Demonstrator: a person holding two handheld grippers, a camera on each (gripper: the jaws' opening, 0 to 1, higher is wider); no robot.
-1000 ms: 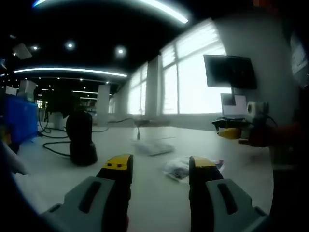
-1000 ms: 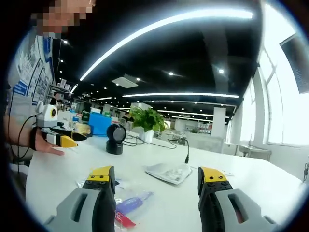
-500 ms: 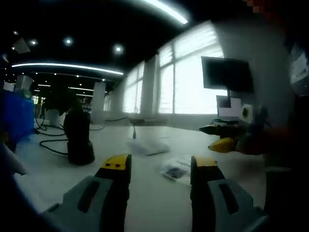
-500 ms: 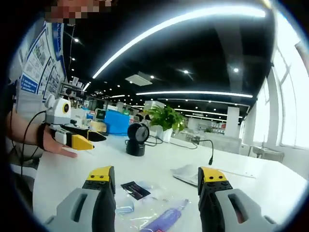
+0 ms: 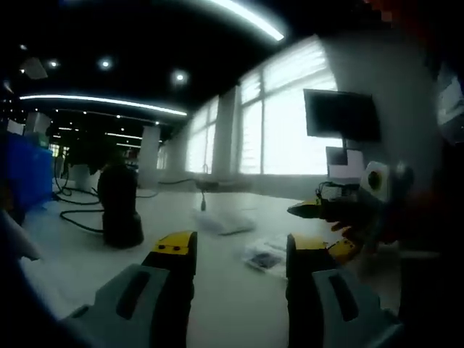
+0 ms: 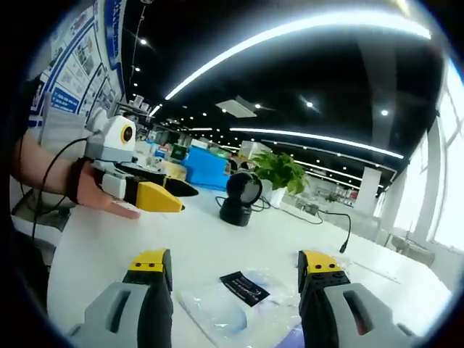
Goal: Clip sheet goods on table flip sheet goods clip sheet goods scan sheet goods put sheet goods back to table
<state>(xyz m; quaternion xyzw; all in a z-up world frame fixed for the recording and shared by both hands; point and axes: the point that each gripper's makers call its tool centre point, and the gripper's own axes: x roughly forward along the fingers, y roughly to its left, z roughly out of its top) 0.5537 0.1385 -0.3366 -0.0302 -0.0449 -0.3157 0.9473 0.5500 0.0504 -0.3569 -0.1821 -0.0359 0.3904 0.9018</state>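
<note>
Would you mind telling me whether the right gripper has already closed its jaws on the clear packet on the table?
No, the right gripper has its jaws wide apart, with the clear packet lying flat on the white table between them, ungripped.

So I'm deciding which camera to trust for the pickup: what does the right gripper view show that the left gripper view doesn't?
Right gripper view alone: the clear packet's black label, a green potted plant, wall posters and a blue box.

Left gripper view alone: bright windows, a dark wall monitor and a second flat packet further back.

Both: the white table, the black scanner with its cable, the clear packet ahead of open jaws, and the other gripper entering from the side.
</note>
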